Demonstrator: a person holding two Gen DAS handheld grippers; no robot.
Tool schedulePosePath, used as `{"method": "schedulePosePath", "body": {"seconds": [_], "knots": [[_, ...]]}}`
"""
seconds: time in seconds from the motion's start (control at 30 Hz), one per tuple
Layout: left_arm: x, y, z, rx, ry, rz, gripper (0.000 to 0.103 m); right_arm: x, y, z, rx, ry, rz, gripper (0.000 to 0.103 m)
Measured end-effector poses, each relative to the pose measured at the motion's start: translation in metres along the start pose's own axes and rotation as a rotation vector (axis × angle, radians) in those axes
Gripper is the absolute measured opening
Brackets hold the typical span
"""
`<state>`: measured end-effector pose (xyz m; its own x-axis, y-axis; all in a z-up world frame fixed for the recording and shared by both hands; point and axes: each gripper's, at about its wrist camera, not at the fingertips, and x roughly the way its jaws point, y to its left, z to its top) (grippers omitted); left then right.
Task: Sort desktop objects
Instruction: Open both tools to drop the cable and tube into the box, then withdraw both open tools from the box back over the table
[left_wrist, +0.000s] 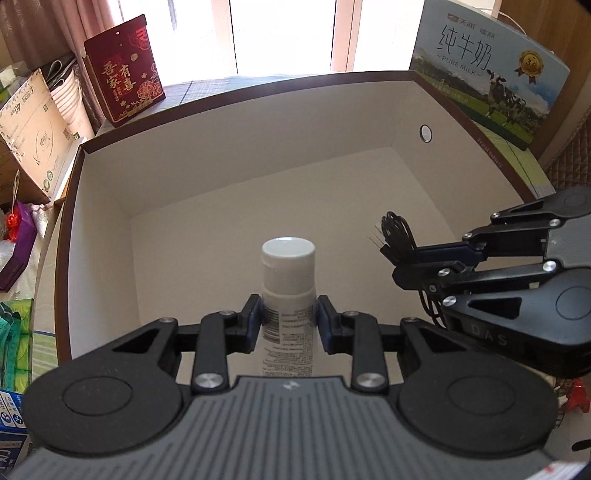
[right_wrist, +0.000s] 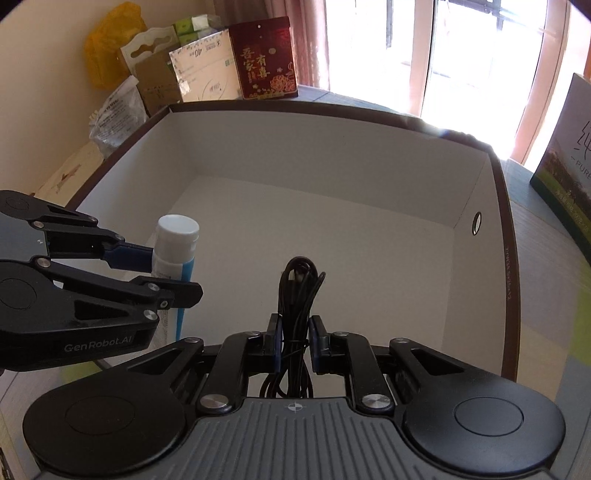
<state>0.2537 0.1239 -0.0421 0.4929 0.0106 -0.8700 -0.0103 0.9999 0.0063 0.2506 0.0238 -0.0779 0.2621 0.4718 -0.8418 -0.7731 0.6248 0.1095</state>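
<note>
A large open box (left_wrist: 236, 155) with white inner walls and a brown rim fills both views. My left gripper (left_wrist: 289, 317) is shut on a white bottle (left_wrist: 288, 280) with a white cap, held over the box's near part. The same bottle (right_wrist: 175, 243) shows a blue side in the right wrist view, pinched by the left gripper (right_wrist: 162, 273). My right gripper (right_wrist: 295, 339) is shut on a coiled black cable (right_wrist: 297, 295) tied in a bundle, also over the box. In the left wrist view the right gripper (left_wrist: 399, 262) comes in from the right with the cable (left_wrist: 397, 230) at its tips.
A red gift box (left_wrist: 123, 70) and a cardboard carton (left_wrist: 35, 122) stand behind the box on the left. A milk carton case (left_wrist: 491, 70) stands at the back right. Green packets (left_wrist: 16, 336) lie at the left edge. The box floor (right_wrist: 332, 240) is bare.
</note>
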Motion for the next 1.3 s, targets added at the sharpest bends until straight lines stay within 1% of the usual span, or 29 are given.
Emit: {"method": "schedulePosePath", "body": {"seconds": [0.2,0.4,0.43,0.47,0.53,0.57,0.6,0.67,0.73,0.8,0.87,0.9,0.97,1.0,1.07,1.1,1.2,1.3], "knots": [[0.006,-0.003,0.003,0.006,0.026,0.003,0.027,0.011,0.000,0.005,-0.033,0.069,-0.008,0.011],[0.015,0.001,-0.001,-0.014,0.067,0.013,0.028,0.013,-0.006,0.007,-0.008,0.073,0.007,0.012],[0.016,0.002,-0.002,-0.017,0.073,0.017,0.030,0.013,-0.007,0.006,-0.008,0.071,0.005,0.012],[0.017,0.002,-0.004,-0.021,0.077,0.021,0.035,0.013,-0.008,0.006,-0.008,0.071,0.002,0.014],[0.017,0.003,-0.008,-0.026,0.081,0.023,0.039,0.012,-0.008,0.006,-0.007,0.077,-0.002,0.026],[0.017,0.003,-0.009,-0.028,0.084,0.023,0.041,0.011,-0.008,0.005,-0.006,0.074,-0.004,0.040],[0.016,0.004,-0.011,-0.028,0.086,0.024,0.044,0.010,-0.008,0.004,-0.006,0.068,-0.008,0.050],[0.016,0.004,-0.013,-0.027,0.090,0.036,0.051,0.009,-0.005,0.005,-0.010,0.061,-0.012,0.053],[0.015,0.006,-0.014,-0.026,0.091,0.046,0.054,0.005,-0.003,0.003,-0.012,0.061,-0.015,0.057],[0.015,0.006,-0.015,-0.030,0.097,0.056,0.060,0.002,-0.002,0.001,-0.022,0.061,-0.029,0.064],[0.013,0.008,-0.016,-0.032,0.099,0.073,0.069,0.000,-0.002,0.000,-0.022,0.059,-0.054,0.071],[0.013,0.008,-0.016,-0.033,0.102,0.080,0.071,0.000,-0.002,0.000,-0.019,0.060,-0.061,0.074],[0.012,0.009,-0.018,-0.034,0.107,0.094,0.080,-0.002,-0.003,0.001,-0.011,0.061,-0.067,0.078],[0.011,0.009,-0.018,-0.035,0.107,0.099,0.081,-0.003,-0.002,0.002,-0.008,0.060,-0.069,0.082],[0.009,0.010,-0.019,-0.043,0.106,0.106,0.085,-0.008,-0.002,-0.002,-0.006,0.054,-0.070,0.087],[0.008,0.010,-0.019,-0.047,0.105,0.108,0.085,-0.009,-0.002,-0.001,-0.007,0.051,-0.066,0.088],[0.002,0.010,-0.019,-0.052,0.094,0.115,0.087,-0.013,0.004,0.001,-0.017,0.035,-0.084,0.098],[-0.005,0.009,-0.019,-0.052,0.080,0.125,0.090,-0.020,0.006,0.000,-0.023,0.013,-0.092,0.101]]}}
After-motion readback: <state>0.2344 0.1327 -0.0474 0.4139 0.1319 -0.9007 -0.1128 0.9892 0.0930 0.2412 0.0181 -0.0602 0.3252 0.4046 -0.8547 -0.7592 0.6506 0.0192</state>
